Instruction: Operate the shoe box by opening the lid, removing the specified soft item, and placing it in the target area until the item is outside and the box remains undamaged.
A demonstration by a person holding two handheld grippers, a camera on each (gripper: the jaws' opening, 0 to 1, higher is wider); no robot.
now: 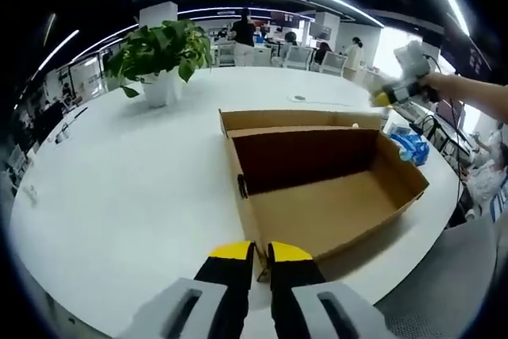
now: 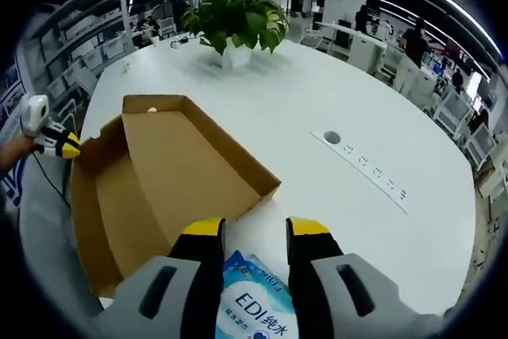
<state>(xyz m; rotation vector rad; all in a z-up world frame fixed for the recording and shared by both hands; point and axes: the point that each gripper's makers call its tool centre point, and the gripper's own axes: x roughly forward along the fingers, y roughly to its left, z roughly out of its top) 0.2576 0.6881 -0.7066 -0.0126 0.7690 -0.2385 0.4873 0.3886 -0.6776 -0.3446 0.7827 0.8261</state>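
In the left gripper view, a potted plant (image 1: 163,57) stands far back on the left of the white table (image 1: 119,196), well apart from the box. Your left gripper (image 1: 260,258) sits at the bottom centre, its yellow-tipped jaws almost together with only a thin slit between them, pinching the near wall of the open cardboard box (image 1: 317,188) at its rim. The box lies open in front of you, brown inside and with nothing in it, its lid flap (image 1: 290,119) folded back flat on the far side. Just past the box's right corner, a blue-and-white soft pack (image 1: 409,144) lies on the table near the edge. Above it, at the upper right, your right gripper (image 1: 394,94) hangs in the air, held by your bare forearm (image 1: 468,93). In the right gripper view, your left gripper (image 2: 59,144) touches the box (image 2: 159,172) at its left wall. The box stretches away from you across the table (image 2: 357,220), and the plant (image 2: 234,25) stands beyond it. At the bottom, your right gripper (image 2: 254,236) has its jaws parted, one on each side of the soft pack (image 2: 254,299), which lies outside the box just beside its near corner; you cannot tell whether the jaws press on the pack. A strip of sockets (image 2: 365,166) is set into the table to the right.
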